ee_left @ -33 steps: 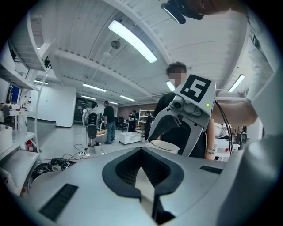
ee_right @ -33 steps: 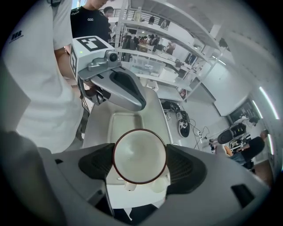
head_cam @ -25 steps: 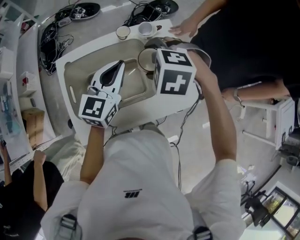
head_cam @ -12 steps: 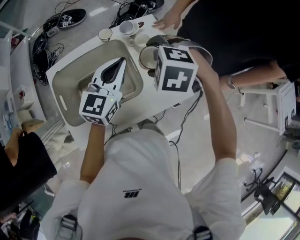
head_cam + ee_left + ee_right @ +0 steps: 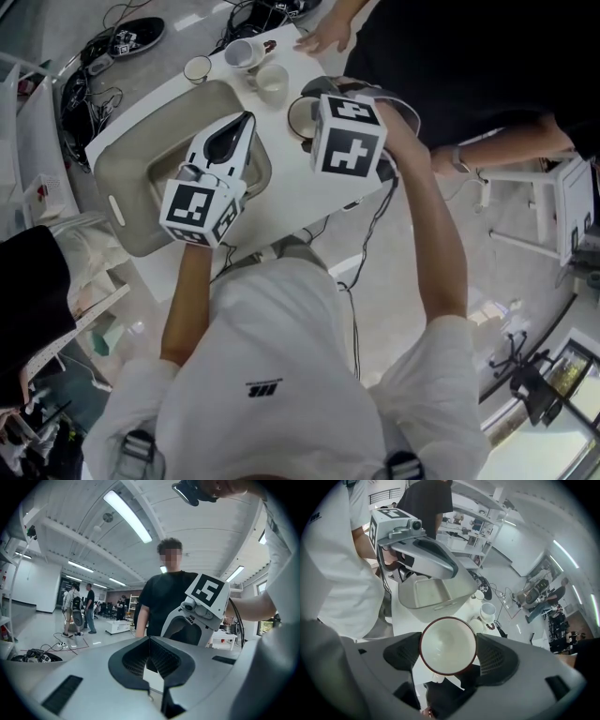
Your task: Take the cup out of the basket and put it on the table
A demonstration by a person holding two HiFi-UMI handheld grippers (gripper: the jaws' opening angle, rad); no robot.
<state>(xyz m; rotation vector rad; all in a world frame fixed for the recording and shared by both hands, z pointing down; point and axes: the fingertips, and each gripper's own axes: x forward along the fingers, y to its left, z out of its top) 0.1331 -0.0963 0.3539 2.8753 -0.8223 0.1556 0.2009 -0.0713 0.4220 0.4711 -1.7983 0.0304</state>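
Note:
A white cup with a dark red rim (image 5: 448, 645) sits between the jaws of my right gripper (image 5: 449, 639), whose pads press on its sides. In the head view the cup (image 5: 302, 113) peeks out beside the right gripper's marker cube (image 5: 349, 141), over the white table (image 5: 309, 187), just right of the grey basket (image 5: 122, 178). My left gripper (image 5: 247, 120) hangs over the basket's right edge, shut with nothing in it. In the left gripper view its fingertips (image 5: 150, 641) meet and point level across the room.
Three more cups (image 5: 197, 67) (image 5: 239, 52) (image 5: 272, 81) stand at the table's far edge. A person in black (image 5: 171, 602) stands across the table with a hand (image 5: 323, 37) on it. Cables (image 5: 94, 84) lie on the floor beyond.
My right gripper has carried the cup rightward, from the basket's right rim to over the bare table. The left gripper has drifted from over the basket's inside to its right edge.

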